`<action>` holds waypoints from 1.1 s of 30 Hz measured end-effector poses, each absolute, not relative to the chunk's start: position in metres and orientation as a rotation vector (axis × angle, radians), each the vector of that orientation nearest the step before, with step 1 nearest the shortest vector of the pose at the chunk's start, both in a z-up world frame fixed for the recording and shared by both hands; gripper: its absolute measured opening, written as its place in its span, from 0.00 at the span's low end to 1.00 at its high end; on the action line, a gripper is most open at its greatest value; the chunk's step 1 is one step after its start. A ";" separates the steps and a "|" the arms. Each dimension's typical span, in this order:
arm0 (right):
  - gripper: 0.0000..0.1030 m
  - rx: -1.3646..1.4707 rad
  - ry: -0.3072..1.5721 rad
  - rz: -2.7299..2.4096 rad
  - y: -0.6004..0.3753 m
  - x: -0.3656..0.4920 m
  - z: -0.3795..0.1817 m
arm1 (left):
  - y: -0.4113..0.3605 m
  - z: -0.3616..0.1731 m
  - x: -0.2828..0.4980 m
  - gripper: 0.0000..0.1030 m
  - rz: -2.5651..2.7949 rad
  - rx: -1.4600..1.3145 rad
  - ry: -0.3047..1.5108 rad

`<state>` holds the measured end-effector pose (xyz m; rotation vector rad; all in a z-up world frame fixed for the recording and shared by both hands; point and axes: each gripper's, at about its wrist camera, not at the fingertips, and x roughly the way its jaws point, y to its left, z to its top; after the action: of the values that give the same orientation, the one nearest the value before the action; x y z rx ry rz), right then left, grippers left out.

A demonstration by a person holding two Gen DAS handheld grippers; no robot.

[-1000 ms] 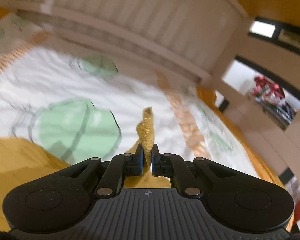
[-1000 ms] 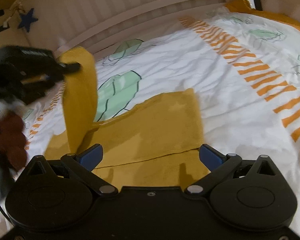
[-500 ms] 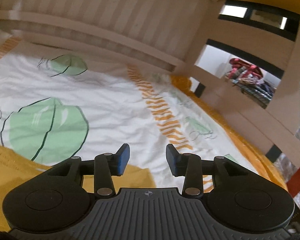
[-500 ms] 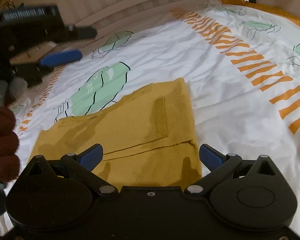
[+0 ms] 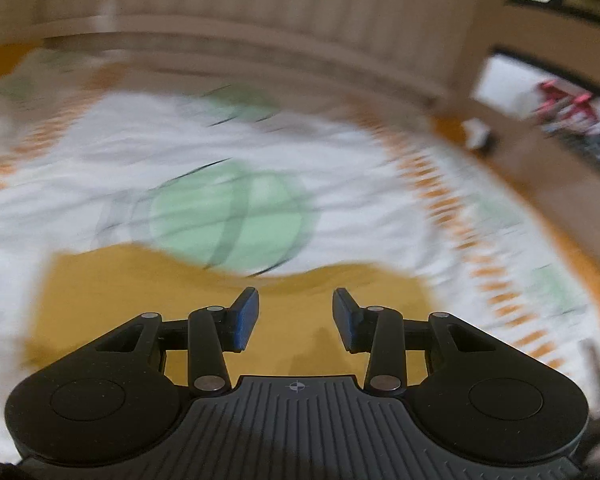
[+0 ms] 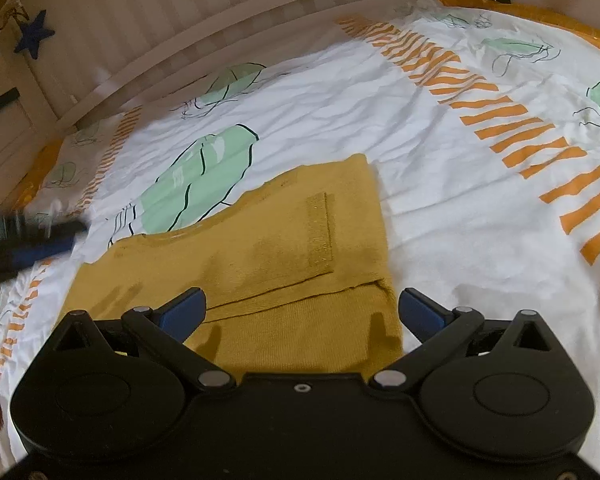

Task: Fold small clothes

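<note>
Fold in progress. The mustard garment [image 6: 260,256] lay flat on the bed's printed sheet [image 6: 440,168], directly ahead of and partly beneath the right gripper [image 6: 302,306], whose jaws stood wide and empty. One flap already lay folded across the garment, its edge running just ahead of those jaws. The left gripper [image 5: 295,312], jaws partly apart with nothing between them, hovered over the same cloth in a blurred view. Judged remaining: at least one further fold.
</note>
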<state>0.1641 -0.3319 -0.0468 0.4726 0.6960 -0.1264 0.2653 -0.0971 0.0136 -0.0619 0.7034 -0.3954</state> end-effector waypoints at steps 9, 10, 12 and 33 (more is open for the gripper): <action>0.84 0.454 0.650 -0.041 -0.323 0.169 -0.054 | -0.014 -0.039 0.249 0.38 -0.135 0.075 0.793; 0.82 0.454 0.650 -0.029 -0.321 0.171 -0.055 | -0.007 -0.044 0.248 0.38 -0.119 0.067 0.806; 0.73 0.457 0.649 -0.009 -0.318 0.173 -0.060 | 0.008 -0.054 0.246 0.38 -0.091 0.041 0.824; 0.58 0.403 0.600 -0.029 -0.307 0.172 -0.075 | 0.033 -0.095 0.231 0.45 -0.066 -0.062 0.664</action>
<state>0.1716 -0.3067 -0.0750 0.4028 0.6002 -0.0289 0.2313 0.0331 -0.0952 -0.0624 0.6637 -0.0665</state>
